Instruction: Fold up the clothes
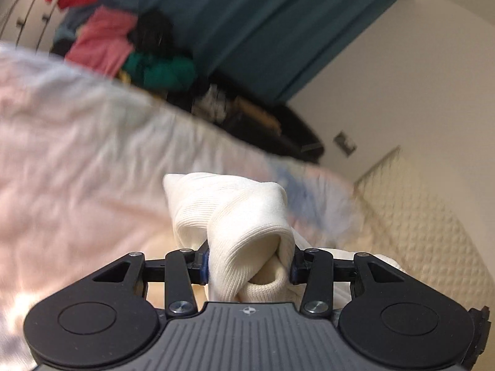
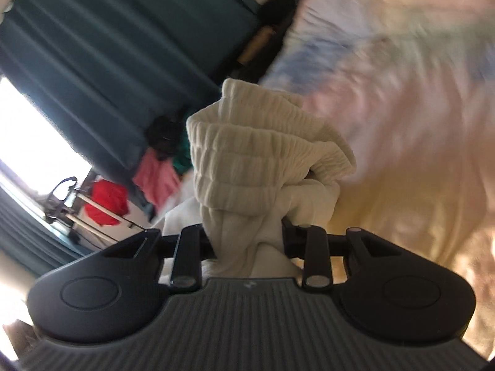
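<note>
Both tools — left tool (image 1: pixel 250 264), right tool (image 2: pixel 249 241) — tilted, each pinching the cream knit garment (image 1: pixel 235 216).

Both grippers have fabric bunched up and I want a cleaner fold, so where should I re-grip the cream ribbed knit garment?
Judging from the wrist views, take the cream ribbed knit garment by its thick ribbed hem band, flat, coming in edge-on from the side. The right gripper and left gripper are each shut on a twisted wad, which probably will not lay flat on the pale bedsheet.

Clothes pile (image 1: pixel 123 49) behind bed (image 1: pixel 77 154), before curtain (image 1: pixel 247 15)
</note>
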Tool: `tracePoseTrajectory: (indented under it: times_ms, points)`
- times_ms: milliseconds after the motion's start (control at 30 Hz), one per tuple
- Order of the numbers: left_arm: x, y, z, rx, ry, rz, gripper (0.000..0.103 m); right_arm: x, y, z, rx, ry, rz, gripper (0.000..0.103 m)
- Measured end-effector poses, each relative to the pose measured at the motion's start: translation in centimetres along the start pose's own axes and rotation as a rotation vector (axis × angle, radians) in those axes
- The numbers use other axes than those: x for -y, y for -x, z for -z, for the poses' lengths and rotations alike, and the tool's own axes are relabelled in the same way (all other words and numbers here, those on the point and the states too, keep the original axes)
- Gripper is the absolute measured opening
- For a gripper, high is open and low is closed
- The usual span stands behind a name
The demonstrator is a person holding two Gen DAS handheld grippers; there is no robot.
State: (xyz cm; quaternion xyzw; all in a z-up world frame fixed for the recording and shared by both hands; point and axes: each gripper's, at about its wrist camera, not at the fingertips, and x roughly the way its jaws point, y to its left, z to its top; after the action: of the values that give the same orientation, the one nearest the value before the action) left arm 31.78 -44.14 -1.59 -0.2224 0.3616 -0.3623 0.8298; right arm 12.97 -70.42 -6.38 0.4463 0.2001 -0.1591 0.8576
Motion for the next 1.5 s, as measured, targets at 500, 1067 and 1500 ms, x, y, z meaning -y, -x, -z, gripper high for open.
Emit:
tracePoseTrajectory:
  times_ms: [500,1067,1500]
  points:
    - [-3.1,3.6,3.9,-0.123,-0.250,-0.172,0.066,4.7,3.4,8.6,-0.131,-0.074,0.140,0.048]
    - [15.1,29.8,6.0,0.112,-0.565,-0.227,0.103,-10.1,26.4,7.2,0.102,0.334,0.146,0.087]
    - [15.4,41.6,14.6,0.194,-0.548,-0.259,0.103,-13.7,35.6,17.6,0.226,0.571,0.041,0.087]
